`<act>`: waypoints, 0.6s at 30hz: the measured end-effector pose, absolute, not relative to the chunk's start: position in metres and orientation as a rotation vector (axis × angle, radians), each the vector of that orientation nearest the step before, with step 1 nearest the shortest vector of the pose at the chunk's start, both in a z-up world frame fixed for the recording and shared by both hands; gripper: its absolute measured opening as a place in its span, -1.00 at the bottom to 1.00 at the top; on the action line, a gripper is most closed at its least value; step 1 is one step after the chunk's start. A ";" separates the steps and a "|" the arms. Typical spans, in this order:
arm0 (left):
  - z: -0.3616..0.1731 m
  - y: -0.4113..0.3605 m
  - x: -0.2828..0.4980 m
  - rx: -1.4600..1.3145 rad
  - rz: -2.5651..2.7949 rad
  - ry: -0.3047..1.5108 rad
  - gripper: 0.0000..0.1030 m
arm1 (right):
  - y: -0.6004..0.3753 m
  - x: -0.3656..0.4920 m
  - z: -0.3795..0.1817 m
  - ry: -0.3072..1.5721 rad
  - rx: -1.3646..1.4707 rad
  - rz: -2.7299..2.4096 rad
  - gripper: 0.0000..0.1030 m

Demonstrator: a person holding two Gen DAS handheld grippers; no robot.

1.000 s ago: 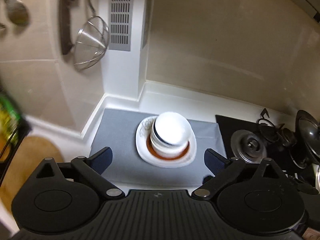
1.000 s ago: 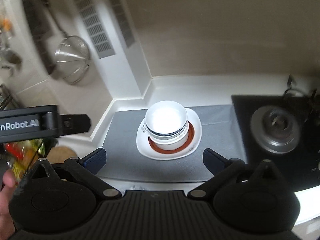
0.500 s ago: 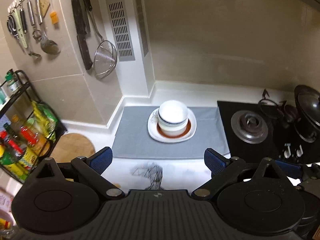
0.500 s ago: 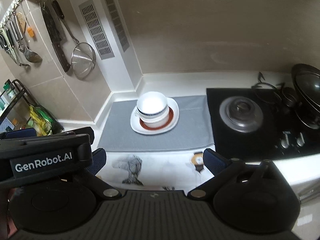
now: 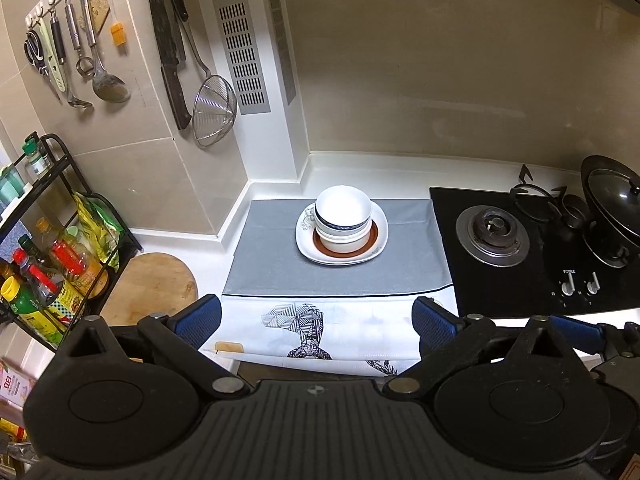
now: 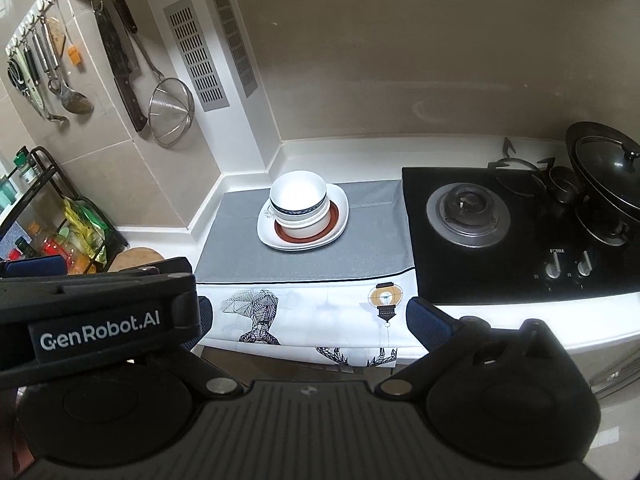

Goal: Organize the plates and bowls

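Far left edge of the counter: black wire rack [image 5: 60,240] with sauce bottles and packets, round wooden board [image 5: 154,286] just beside it on the white counter [image 5: 400,168]. On the tiled wall above, hung utensils: scissors, ladle [image 5: 106,80], knife [image 5: 172,76], mesh strainer [image 5: 214,110]; two vent grilles [image 5: 242,52] on the white column next to them.

Grey mat [image 5: 280,264] covers the counter between the column corner and the stove, its printed white front hanging over the front edge. Toward the mat's back edge, roughly centred, sits the stack: white plates [image 5: 380,232] at the bottom, a brown-rimmed plate [image 5: 374,240] on them, then nested white bowls [image 5: 342,208], at least one with a dark blue band. Stack stands upright, nothing touching it.

Left gripper [image 5: 316,320] is spread wide, empty, over the front edge of the counter, well short of the stack. Right gripper [image 6: 306,316] likewise spread wide and empty, near the front edge; the left gripper's body crosses its lower-left view, partly hiding its left finger.

Right of the mat: black gas stove [image 5: 520,276], bare burner [image 5: 494,230], two knobs at the front, lidded wok [image 5: 612,204] at the far right edge.
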State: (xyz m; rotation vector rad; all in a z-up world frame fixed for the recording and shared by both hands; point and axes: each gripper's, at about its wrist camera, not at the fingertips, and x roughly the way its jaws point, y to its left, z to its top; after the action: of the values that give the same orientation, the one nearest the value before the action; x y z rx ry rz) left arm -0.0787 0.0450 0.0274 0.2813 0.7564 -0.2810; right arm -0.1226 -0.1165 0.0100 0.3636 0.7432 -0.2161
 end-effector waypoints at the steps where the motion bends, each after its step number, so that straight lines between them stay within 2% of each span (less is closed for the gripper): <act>1: 0.028 0.045 -0.079 0.281 -0.284 0.758 0.96 | -0.117 -0.123 0.010 0.744 0.366 -0.214 0.99; 18: 0.030 0.042 -0.070 0.288 -0.235 0.763 0.97 | -0.117 -0.106 0.010 0.751 0.375 -0.173 0.99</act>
State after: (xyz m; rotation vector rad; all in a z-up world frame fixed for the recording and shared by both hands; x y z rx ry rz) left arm -0.0703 0.0423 0.0300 0.2882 0.7635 -0.2351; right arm -0.1055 -0.1172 0.0096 0.3752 0.7514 -0.1732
